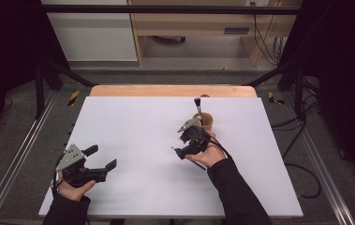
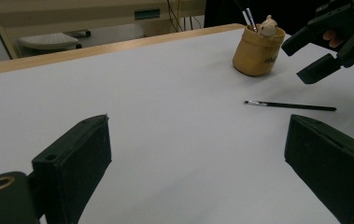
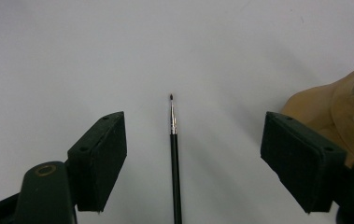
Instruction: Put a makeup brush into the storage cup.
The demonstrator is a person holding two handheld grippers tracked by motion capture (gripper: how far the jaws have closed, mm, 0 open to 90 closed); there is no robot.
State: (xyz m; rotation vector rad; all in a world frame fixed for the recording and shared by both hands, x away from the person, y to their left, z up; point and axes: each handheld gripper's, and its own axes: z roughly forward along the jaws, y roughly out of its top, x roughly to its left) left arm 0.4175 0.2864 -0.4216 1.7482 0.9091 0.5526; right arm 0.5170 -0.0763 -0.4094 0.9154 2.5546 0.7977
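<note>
A thin black paintbrush lies flat on the white desk, and the right gripper hangs over it with the handle running straight up between the two black fingers. These stand wide apart, neither pad touching the brush, which rests free on the surface. In the right gripper view the lower end of the handle is cut off by the bottom edge, so its full length cannot be seen there; the metal ferrule and the dark tip are sharp and point away from the camera.

From the high view the brush is hard to make out: only a thin dark sliver shows beside the right gripper, most of it covered by the gripper and the hand. The left gripper view gives it whole, lying well apart from the left gripper's own wide-open, empty fingers.

A tan holder stands just beyond the brush, with two brush handles rising from it and a small pale figure on its rim; the handles' tops are cut off by the frame. Dark lettering on its side is too small to read. In the right gripper view only part of it shows at the right edge, behind one finger.

The left gripper rests low near the desk's front left corner, far from the brush.
</note>
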